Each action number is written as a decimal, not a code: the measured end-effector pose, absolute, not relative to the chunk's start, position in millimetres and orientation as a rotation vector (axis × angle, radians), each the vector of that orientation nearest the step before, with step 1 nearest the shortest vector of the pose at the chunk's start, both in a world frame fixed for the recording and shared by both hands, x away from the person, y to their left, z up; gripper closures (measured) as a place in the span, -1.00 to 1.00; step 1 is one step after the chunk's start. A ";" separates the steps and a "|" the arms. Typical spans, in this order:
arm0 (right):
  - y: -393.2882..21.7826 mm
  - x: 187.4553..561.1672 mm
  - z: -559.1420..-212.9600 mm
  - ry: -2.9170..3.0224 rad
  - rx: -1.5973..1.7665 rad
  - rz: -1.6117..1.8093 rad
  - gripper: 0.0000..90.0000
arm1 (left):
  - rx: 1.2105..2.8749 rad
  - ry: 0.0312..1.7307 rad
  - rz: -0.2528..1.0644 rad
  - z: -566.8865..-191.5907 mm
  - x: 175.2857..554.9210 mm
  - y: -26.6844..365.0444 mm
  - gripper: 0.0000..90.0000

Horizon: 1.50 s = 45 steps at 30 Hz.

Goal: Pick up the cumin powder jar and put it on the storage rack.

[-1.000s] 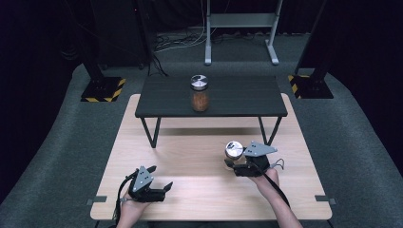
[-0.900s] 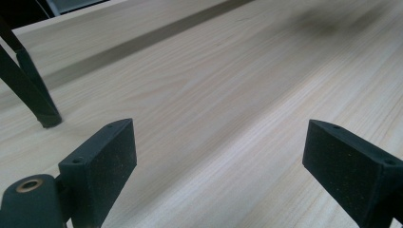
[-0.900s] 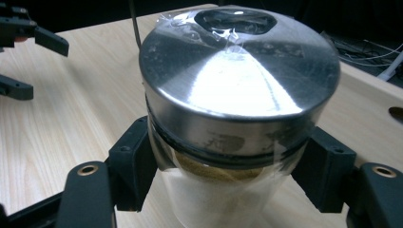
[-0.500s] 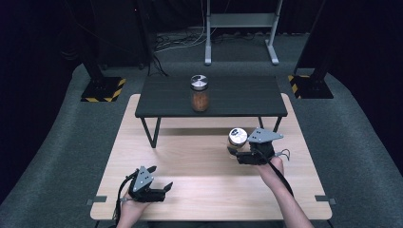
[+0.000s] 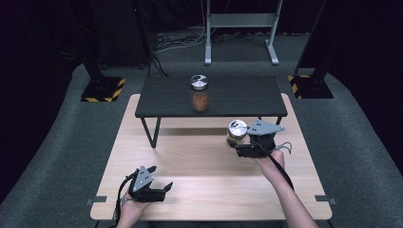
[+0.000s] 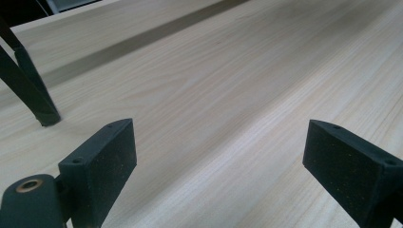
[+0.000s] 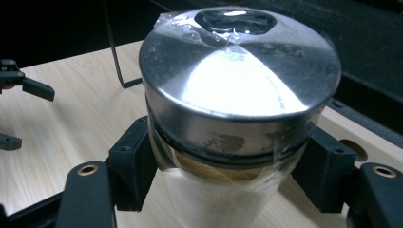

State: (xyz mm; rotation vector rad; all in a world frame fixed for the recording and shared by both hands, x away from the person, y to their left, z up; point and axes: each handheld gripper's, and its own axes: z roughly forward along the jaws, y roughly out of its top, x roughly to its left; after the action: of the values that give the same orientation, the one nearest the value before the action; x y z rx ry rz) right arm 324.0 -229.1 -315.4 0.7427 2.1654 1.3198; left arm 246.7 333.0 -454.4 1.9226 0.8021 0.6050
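At the bottom of the high view, left of centre, the left gripper [image 5: 159, 189] rests low over the light wooden table [image 5: 199, 190], its jaws spread wide apart with nothing between them; in the left gripper view the two black pads frame bare wood grain, and a black leg of the small dark table [image 6: 28, 90] stands at the left edge of the frame. Further up and to the right of centre, the right gripper [image 5: 236, 142] is held above the wooden table by a hand reaching in from the lower right, with its cable trailing back along the forearm. Its jaws are clamped on a jar with a silver lid [image 5: 237, 130], gripping the glass body just under the lid from both sides, as the right gripper view shows; the jar [image 7: 237, 109] stands upright between the pads, with clear film wrinkled over the lid and what may be a pale, sandy filling below, though the glass is too blurred to be sure. Beyond it, across the upper middle of the high view, stands the small dark table [image 5: 166, 102], whose front edge lies just above the held jar. On its top, near the centre, a second jar [image 5: 199, 92] with a silver lid and orange-brown contents stands upright, well apart from the held one. Grey carpet [image 5: 71, 142] surrounds both tables.
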 end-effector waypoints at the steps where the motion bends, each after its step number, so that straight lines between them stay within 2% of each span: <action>1: -228.6 324.2 -313.6 2.164 0.741 1.319 -0.33 | 1.922 0.802 0.605 -454.4 246.7 333.0 -0.78; 30: -230.5 326.1 -279.2 2.050 0.742 1.352 -0.33 | 1.928 0.800 0.601 -454.1 247.6 333.0 -0.78; 45: -227.0 339.4 -261.7 2.010 0.783 1.342 -0.33 | 1.930 0.799 0.598 -454.1 248.0 333.0 -0.78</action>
State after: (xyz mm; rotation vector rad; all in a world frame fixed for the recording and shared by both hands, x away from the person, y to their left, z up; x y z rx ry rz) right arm 339.4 -227.0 -261.7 0.7834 2.0097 1.3418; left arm 248.0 333.0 -454.1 1.9296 0.7989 0.5982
